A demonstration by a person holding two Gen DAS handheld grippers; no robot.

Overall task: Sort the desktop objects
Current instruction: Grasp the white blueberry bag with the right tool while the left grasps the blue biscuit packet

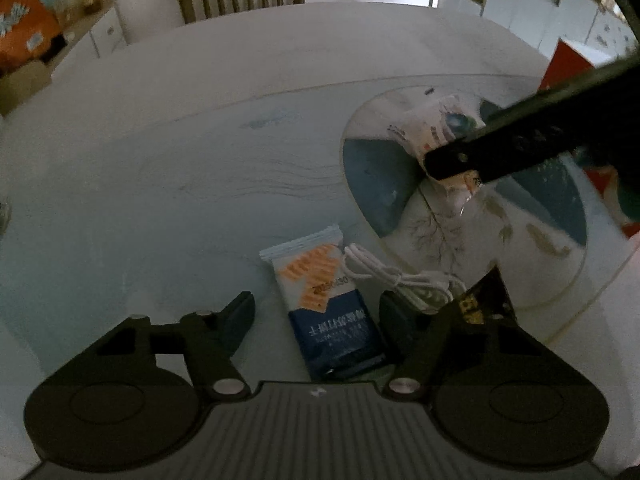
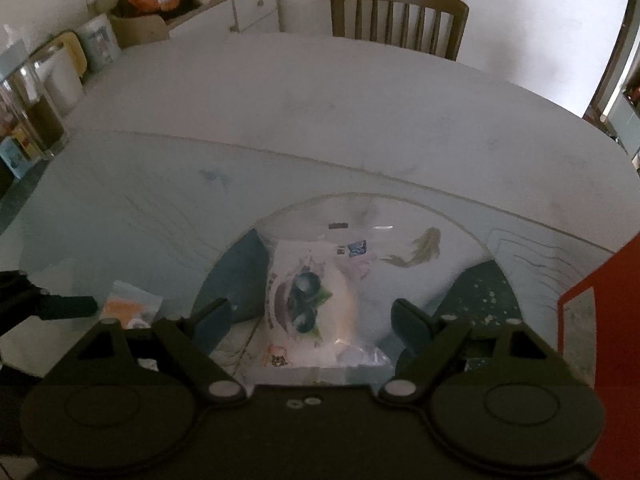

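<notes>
While the left gripper [image 1: 318, 316] hangs low over the pale round table [image 1: 200, 128], one blue-and-white snack packet [image 1: 326, 308] with orange markings lies flat between its two fingers, its long axis running from about five o'clock up to eleven. The jaws stand partly apart with a gap on either side of the packet, so the claw is released, not clenched on anything. One coiled white cable [image 1: 396, 278] lies at about two o'clock from the packet, touching its upper right edge and reaching toward the rim of the round glass turntable [image 1: 532, 264], whose surface shows a blue patch and painted branches. One black-and-gold packet [image 1: 486, 300] lies at three o'clock from the blue one, partly hidden behind the right finger [image 1: 394, 316] of this gripper.

Up at one to two o'clock in the left view, the right gripper [image 2: 310, 318] enters as a dark bar over the turntable, above one white pouch [image 2: 310, 300] printed with blueberries. Seen from its own camera, that pouch lies between its two widely spread fingers without the pads pressing it, so this claw is released too. One painted fish [image 2: 420, 250] shows on the glass at one o'clock from the pouch. One red box [image 2: 604, 320] stands at three o'clock, at the frame edge. One wooden chair [image 2: 400, 16] stands at twelve o'clock behind the table.
</notes>
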